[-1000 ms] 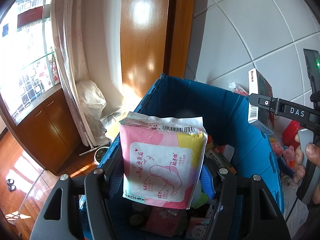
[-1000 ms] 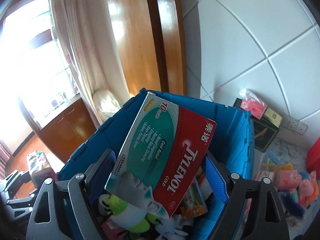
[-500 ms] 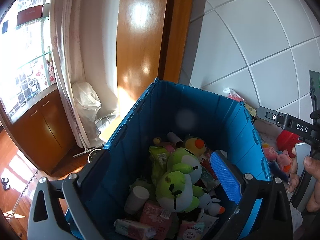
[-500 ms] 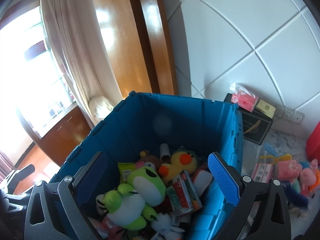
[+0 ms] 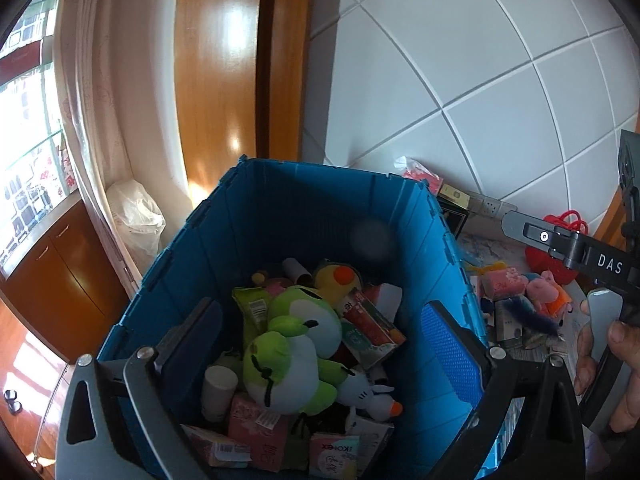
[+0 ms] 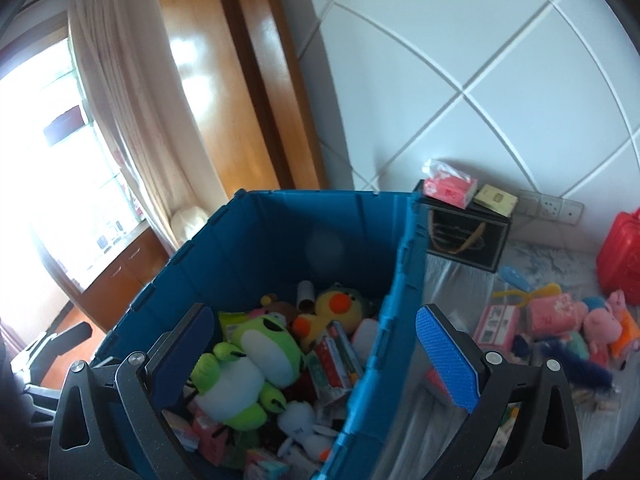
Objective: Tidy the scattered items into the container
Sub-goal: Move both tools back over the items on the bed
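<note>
A blue crate (image 5: pixel 304 216) (image 6: pixel 280 232) holds a green frog plush (image 5: pixel 292 356) (image 6: pixel 248 360), a yellow duck plush (image 6: pixel 336 308), a red Tylenol box (image 5: pixel 372 332) (image 6: pixel 336 360), pink pad packs (image 5: pixel 260 424) and more. My left gripper (image 5: pixel 320 344) hangs open above the crate, nothing between its fingers. My right gripper (image 6: pixel 316 352) is open too, straddling the crate's right wall, empty. It also shows at the right edge of the left wrist view, held by a hand (image 5: pixel 624 344). Scattered items lie on the table right of the crate: a pink pig toy (image 6: pixel 604 328) (image 5: pixel 548 292), a pink pack (image 6: pixel 552 316), a small box (image 6: pixel 496 324).
A black box (image 6: pixel 464 236) behind the crate carries a pink tissue pack (image 6: pixel 450 188) and a yellow box (image 6: pixel 496 200). A red bag (image 6: pixel 620 256) stands at the far right by the tiled wall. Left are a curtain (image 5: pixel 100 92), a wooden door and a white plastic bag (image 5: pixel 136 216).
Both grippers opened and dropped their loads into the crate: the left let go of the pink pad pack, the right of the Tylenol box. Both views have since shifted right.
</note>
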A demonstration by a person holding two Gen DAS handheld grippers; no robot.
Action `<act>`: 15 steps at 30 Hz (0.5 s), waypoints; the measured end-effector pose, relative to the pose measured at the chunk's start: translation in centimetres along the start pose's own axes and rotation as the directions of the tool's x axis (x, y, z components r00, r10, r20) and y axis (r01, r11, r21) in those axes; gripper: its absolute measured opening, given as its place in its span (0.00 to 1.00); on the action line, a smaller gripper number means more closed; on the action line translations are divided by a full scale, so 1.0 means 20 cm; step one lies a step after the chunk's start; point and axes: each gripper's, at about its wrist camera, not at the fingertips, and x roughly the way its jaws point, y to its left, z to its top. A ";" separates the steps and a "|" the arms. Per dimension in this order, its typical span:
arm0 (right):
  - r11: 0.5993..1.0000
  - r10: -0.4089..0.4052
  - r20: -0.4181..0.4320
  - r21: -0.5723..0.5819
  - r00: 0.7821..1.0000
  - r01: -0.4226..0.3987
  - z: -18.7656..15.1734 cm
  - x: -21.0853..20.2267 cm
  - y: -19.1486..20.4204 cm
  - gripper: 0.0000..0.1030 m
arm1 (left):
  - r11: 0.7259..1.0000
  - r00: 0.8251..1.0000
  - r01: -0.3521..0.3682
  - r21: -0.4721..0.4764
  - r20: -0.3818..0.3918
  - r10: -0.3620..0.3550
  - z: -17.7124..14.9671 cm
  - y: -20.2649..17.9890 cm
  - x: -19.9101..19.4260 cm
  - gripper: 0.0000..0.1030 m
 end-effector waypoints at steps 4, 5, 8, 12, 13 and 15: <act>0.998 -0.034 0.014 0.048 0.999 0.033 -0.03 -0.11 -0.21 1.00 | 0.999 0.999 0.038 0.037 -0.007 -0.038 0.01 -0.21 0.00 0.98; 0.997 -0.045 0.014 0.059 0.999 0.044 -0.04 -0.14 -0.26 1.00 | 0.998 0.999 0.048 0.045 -0.011 -0.048 0.02 -0.27 0.01 0.98; 0.992 -0.085 0.012 0.091 0.996 0.084 -0.07 -0.23 -0.45 1.00 | 0.995 0.997 0.072 0.075 -0.023 -0.070 0.02 -0.46 0.03 0.98; 0.979 -0.156 0.003 0.134 0.988 0.154 -0.14 -0.35 -0.73 1.00 | 0.989 0.994 0.109 0.102 -0.043 -0.105 0.00 -0.69 0.07 0.98; 0.975 -0.174 -0.001 0.143 0.985 0.173 -0.16 -0.38 -0.80 1.00 | 0.987 0.992 0.118 0.111 -0.049 -0.114 -0.01 -0.75 0.08 0.98; 0.964 -0.208 -0.013 0.165 0.978 0.207 -0.21 -0.44 -0.94 1.00 | 0.981 0.990 0.137 0.134 -0.064 -0.129 -0.03 -0.88 0.11 0.98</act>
